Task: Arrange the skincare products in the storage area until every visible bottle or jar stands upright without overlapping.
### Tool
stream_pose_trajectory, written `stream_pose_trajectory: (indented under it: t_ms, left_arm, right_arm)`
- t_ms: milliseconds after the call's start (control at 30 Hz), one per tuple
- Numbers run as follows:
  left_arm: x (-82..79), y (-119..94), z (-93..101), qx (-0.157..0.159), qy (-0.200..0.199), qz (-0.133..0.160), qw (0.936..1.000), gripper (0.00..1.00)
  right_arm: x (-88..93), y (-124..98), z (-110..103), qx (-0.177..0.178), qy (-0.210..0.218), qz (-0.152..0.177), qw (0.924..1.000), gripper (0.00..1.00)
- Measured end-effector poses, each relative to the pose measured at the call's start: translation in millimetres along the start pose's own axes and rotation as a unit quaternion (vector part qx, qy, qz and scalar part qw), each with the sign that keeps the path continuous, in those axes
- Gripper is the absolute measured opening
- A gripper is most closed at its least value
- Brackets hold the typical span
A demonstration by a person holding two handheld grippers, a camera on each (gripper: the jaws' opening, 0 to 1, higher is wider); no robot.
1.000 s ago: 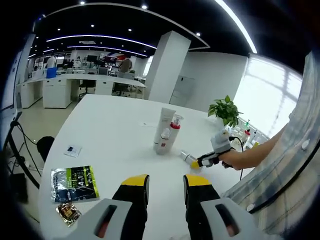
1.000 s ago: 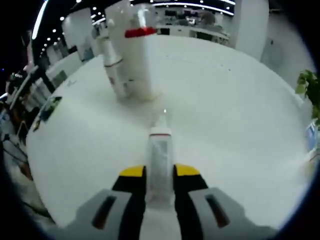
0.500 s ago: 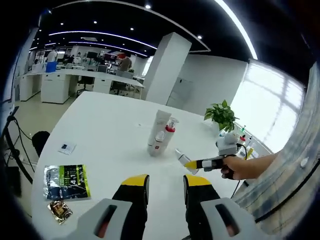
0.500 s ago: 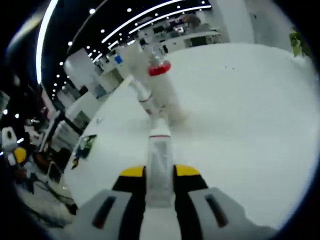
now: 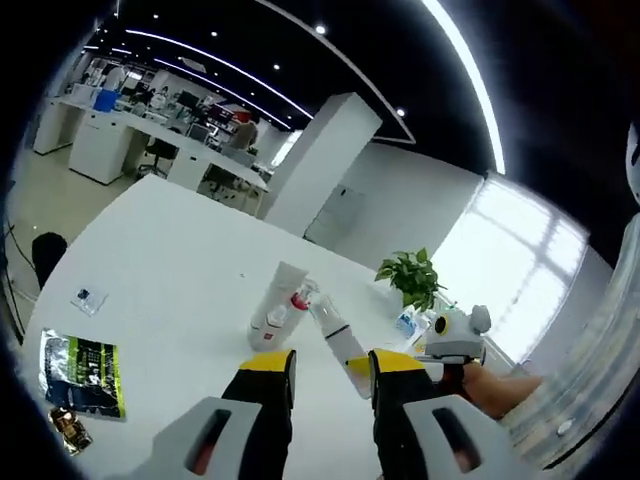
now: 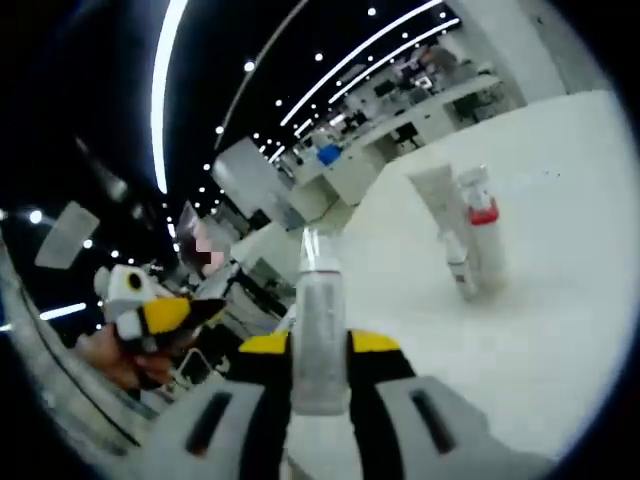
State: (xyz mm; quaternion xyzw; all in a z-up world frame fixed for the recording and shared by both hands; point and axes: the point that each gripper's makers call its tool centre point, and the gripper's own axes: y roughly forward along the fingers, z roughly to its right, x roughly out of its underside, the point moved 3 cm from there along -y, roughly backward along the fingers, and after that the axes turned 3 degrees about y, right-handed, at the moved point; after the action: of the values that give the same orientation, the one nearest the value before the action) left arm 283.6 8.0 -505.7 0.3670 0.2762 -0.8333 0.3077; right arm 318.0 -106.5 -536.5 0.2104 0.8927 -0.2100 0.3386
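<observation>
My right gripper (image 6: pixel 320 352) is shut on a clear slim bottle (image 6: pixel 320 300) with a white cap, held in the air and pointing away from me. In the left gripper view the same bottle (image 5: pixel 338 338) hangs tilted just beyond my left gripper (image 5: pixel 332 368), which is open and holds nothing. Three products stand close together on the white table (image 5: pixel 160 260): a white tube (image 5: pixel 278 295), a pump bottle with a red collar (image 5: pixel 298 300) and a small white bottle (image 5: pixel 272 322). They also appear as the group (image 6: pixel 468 240) in the right gripper view.
A potted green plant (image 5: pixel 408 280) and small bottles (image 5: pixel 405 322) stand at the table's far right. Near its left edge lie a green foil packet (image 5: pixel 80 362), a brown packet (image 5: pixel 65 424) and a small card (image 5: pixel 85 298). A hand holds the left gripper (image 6: pixel 165 315).
My right gripper has lifted the clear bottle off the table and tipped it upward, bringing it in front of the left gripper's jaws. Both views have swung upward.
</observation>
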Motion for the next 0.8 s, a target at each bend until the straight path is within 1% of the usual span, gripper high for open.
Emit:
stream_pose_trajectory:
  t_ms: [100, 133, 167, 233, 367, 400, 433, 467, 500, 533, 567, 633, 667, 700, 733, 800]
  left_arm:
    - [-5.5, 4, 8.8, 0.023, -0.008, 0.004, 0.9997, 0.34]
    - [-6.9, 5, 12.2, 0.033, -0.012, 0.008, 0.9994, 0.34]
    - [-8.9, 6, 18.2, 0.051, -0.017, 0.013, 0.9985, 0.35]
    - [-12.2, 8, 25.6, 0.071, -0.026, 0.022, 0.9969, 0.35]
    - [-19.8, 9, 44.0, 0.123, -0.043, 0.035, 0.9908, 0.36]
    - [-23.3, 9, 48.1, 0.134, -0.047, 0.043, 0.9889, 0.36]
    - [-24.4, 9, 49.2, 0.137, -0.049, 0.045, 0.9884, 0.36]
    - [-27.4, 8, 52.5, 0.147, -0.054, 0.050, 0.9863, 0.36]
    - [-29.4, 7, 55.7, 0.160, -0.062, 0.050, 0.9839, 0.36]
    - [-29.6, 7, 56.4, 0.163, -0.064, 0.049, 0.9834, 0.36]
    - [-28.9, 6, 58.8, 0.175, -0.062, 0.043, 0.9816, 0.36]
    - [-26.2, 5, 61.6, 0.187, -0.056, 0.032, 0.9802, 0.35]
    - [-25.8, 5, 62.1, 0.189, -0.055, 0.031, 0.9799, 0.34]
    - [-26.4, 4, 65.0, 0.201, -0.060, 0.030, 0.9773, 0.33]
    - [-26.3, 3, 66.2, 0.206, -0.060, 0.028, 0.9762, 0.32]
    - [-28.7, 2, 69.2, 0.220, -0.058, 0.033, 0.9731, 0.29]
  right_arm:
    - [-11.2, -2, -19, -0.034, 0.028, 0.025, 0.9987, 0.19]
    - [-14.4, -3, -24, -0.044, 0.028, 0.033, 0.9981, 0.19]
    - [-20.3, -5, -32, -0.064, 0.030, 0.050, 0.9962, 0.19]
    - [-26.5, -7, -46, -0.098, 0.039, 0.067, 0.9922, 0.19]
    - [-25.3, -9, -60, -0.126, 0.042, 0.058, 0.9895, 0.19]
    - [-26.0, -11, -65, -0.139, 0.042, 0.061, 0.9875, 0.19]
    - [-26.1, -12, -70, -0.154, 0.047, 0.062, 0.9850, 0.19]
    - [-25.0, -13, -74, -0.163, 0.049, 0.059, 0.9836, 0.19]
    - [-23.4, -14, -78, -0.172, 0.046, 0.054, 0.9824, 0.19]
    - [-22.8, -14, -79, -0.176, 0.045, 0.053, 0.9819, 0.19]
    - [-20.7, -15, -85, -0.187, 0.042, 0.049, 0.9803, 0.19]
    - [-18.6, -16, -92, -0.206, 0.046, 0.044, 0.9765, 0.19]
    - [-18.2, -16, -93, -0.208, 0.044, 0.044, 0.9762, 0.19]
    - [-15.6, -16, -96, -0.214, 0.036, 0.039, 0.9753, 0.19]
    - [-14.6, -17, -98, -0.220, 0.035, 0.036, 0.9741, 0.19]
    - [-11.7, -17, -103, -0.233, 0.035, 0.029, 0.9713, 0.19]
